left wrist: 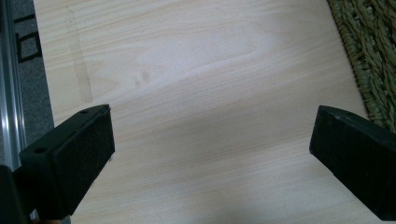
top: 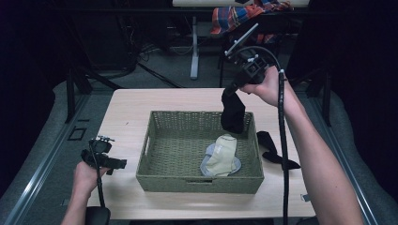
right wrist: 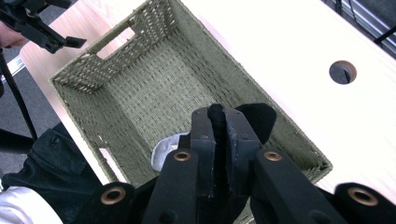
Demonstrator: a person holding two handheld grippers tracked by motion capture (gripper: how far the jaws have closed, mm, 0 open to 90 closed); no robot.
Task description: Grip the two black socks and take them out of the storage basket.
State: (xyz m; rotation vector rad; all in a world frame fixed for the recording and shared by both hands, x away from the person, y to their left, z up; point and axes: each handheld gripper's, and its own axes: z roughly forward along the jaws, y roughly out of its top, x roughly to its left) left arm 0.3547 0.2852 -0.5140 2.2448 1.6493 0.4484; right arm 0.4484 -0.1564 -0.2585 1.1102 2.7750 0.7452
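table (left wrist: 196, 70): pale wood, smooth, a little shiny
basket (top: 155, 176): green woven straw, rough and bumpy
black sock (top: 233, 112): soft cloth, dull
pale sock (top: 223, 154): soft cloth, cream and grey
left gripper (left wrist: 212, 154): black pads, dull and grainy
right gripper (right wrist: 219, 140): hard black plastic, brass-coloured metal rings

Right gripper (top: 233, 90) is raised on an outstretched arm, jaws clamped tight. Left gripper (top: 123, 163) is held low, jaws wide apart.
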